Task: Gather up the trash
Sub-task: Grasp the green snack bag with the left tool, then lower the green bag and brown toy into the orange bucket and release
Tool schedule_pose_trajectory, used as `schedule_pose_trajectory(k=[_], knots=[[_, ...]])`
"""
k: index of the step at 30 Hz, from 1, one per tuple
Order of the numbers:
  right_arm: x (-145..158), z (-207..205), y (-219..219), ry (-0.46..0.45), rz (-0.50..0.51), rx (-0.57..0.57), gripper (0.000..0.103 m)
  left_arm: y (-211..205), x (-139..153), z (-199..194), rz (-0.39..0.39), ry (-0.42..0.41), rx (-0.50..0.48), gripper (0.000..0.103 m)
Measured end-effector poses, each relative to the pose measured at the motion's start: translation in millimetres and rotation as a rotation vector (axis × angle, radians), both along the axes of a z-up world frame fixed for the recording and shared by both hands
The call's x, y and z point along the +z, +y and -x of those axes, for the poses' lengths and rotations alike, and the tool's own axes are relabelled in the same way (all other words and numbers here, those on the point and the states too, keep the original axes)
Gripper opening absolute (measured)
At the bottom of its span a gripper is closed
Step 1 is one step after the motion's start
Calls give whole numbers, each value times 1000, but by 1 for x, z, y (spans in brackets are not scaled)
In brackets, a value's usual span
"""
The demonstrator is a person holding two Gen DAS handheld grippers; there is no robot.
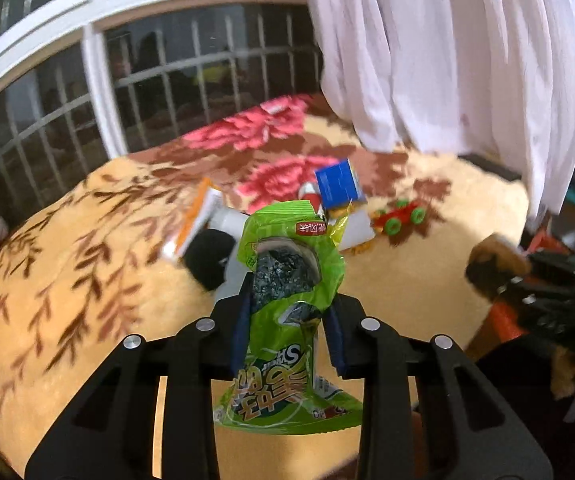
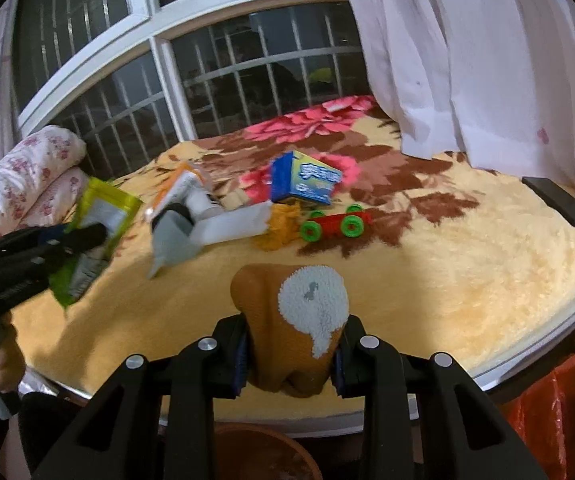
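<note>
Trash is partly in hand. The green snack wrapper (image 1: 287, 312) sits low centre in the left wrist view, pinched between the nearly closed pads of the left gripper (image 1: 290, 328) and lifted clear of the blanket (image 1: 67, 280). In the right wrist view, the right gripper (image 2: 291, 356) at lower centre has its jaws drawn in on a brown cloth piece with a white patch (image 2: 295, 320).

More looks left to collect, by my reading. A loose cluster lies mid-frame in the right view: a blue box (image 2: 303, 182), an orange and white carton (image 2: 183, 188), white packaging (image 2: 235, 224) and a grey scrap (image 2: 171, 244). A red toy car with green wheels (image 2: 335, 224) beside them is probably not trash.

The surface is a bed covered by a plush yellow blanket with red flowers and brown leaves. A barred window (image 2: 247, 64) fills the upper centre, a white curtain (image 2: 467, 60) hangs at upper right, and rolled floral bedding (image 2: 35, 172) lies at the left edge.
</note>
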State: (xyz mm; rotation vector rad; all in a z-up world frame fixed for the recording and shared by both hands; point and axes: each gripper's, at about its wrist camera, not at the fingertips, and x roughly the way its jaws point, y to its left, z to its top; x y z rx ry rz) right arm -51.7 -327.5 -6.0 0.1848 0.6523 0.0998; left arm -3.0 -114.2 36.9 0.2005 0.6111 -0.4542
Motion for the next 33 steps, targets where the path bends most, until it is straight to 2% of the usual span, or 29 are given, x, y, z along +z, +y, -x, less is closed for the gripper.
schedule_pose_trajectory(k=[4, 8, 12, 17, 25, 33], knots=[[3, 17, 10, -5, 17, 46, 31, 15, 5, 36, 32, -11, 19, 31], [-2, 36, 21, 17, 39, 99, 31, 24, -9, 74, 34, 11, 40, 31], [-17, 56, 33, 63, 60, 156, 31, 29, -35, 98, 44, 82, 48, 31], [-51, 75, 44, 166, 71, 207, 31, 26, -85, 122, 25, 181, 56, 31], [-109, 81, 60, 343, 84, 235, 31, 23, -165, 118, -39, 394, 74, 31], [-167, 63, 84, 505, 126, 261, 31, 7, -220, 96, -150, 486, 114, 31]])
